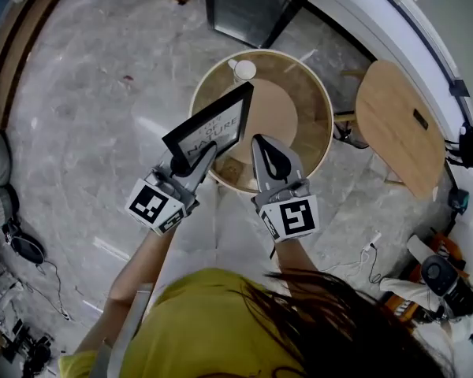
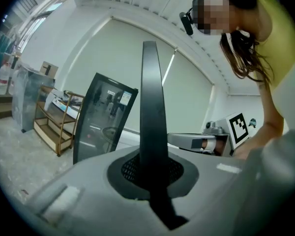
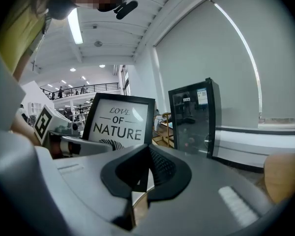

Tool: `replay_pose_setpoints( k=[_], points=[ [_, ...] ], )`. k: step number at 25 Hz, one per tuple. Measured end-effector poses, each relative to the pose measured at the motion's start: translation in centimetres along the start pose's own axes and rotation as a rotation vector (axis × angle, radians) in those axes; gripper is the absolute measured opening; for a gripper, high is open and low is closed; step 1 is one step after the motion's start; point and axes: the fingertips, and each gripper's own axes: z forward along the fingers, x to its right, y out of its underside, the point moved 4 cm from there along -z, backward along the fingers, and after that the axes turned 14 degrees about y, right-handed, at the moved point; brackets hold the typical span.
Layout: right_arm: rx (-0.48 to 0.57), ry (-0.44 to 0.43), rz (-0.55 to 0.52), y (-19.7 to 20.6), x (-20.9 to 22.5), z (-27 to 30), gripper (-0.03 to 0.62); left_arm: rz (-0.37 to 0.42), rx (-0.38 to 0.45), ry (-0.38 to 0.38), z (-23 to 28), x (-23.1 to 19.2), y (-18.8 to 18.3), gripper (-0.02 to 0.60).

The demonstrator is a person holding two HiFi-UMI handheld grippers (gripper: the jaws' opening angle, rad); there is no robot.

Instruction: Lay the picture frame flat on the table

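Note:
The black picture frame (image 1: 213,128), printed "LOVE OF NATURE", stands tilted over the near left part of the round wooden table (image 1: 299,109). My left gripper (image 1: 195,162) is shut on its lower left edge. In the left gripper view the frame's edge (image 2: 151,107) rises straight out of the closed jaws of the left gripper (image 2: 150,176). My right gripper (image 1: 260,144) is shut and empty, just right of the frame above the table's front rim. The right gripper view shows the frame's face (image 3: 120,119) ahead to the left, with the right gripper (image 3: 140,181) apart from it.
A small white round object (image 1: 243,70) sits at the table's far edge. A second wooden tabletop (image 1: 398,124) stands to the right. A black glass-door cabinet (image 1: 244,6) is behind the table. Cables and gear lie on the marble floor (image 1: 87,116) at the left and right.

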Motion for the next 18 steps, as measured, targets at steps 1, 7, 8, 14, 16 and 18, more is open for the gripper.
replay_pose_setpoints(
  k=[1, 7, 8, 14, 16, 18],
  points=[
    [-0.012, -0.004, 0.005, 0.9, 0.1, 0.5, 0.000, -0.012, -0.005, 0.019, 0.2, -0.5, 0.8, 0.014],
    [-0.100, -0.034, 0.063, 6.9, 0.5, 3.5, 0.065, -0.060, -0.065, 0.087, 2.2, -4.0, 5.8, 0.014],
    [-0.118, -0.035, 0.074, 7.8, 0.6, 4.0, 0.071, -0.071, -0.068, 0.092, 2.5, -4.6, 6.6, 0.014],
    [-0.203, -0.024, 0.111, 13.6, 2.2, 6.2, 0.117, -0.131, -0.097, 0.155, 4.1, -7.4, 10.9, 0.014],
    [-0.226, -0.024, 0.119, 15.1, 2.4, 6.7, 0.123, -0.160, -0.108, 0.186, 4.5, -8.0, 12.4, 0.014],
    [-0.255, -0.030, 0.115, 16.6, 2.6, 7.0, 0.129, -0.197, -0.115, 0.227, 4.8, -8.4, 13.9, 0.014]
  ],
)
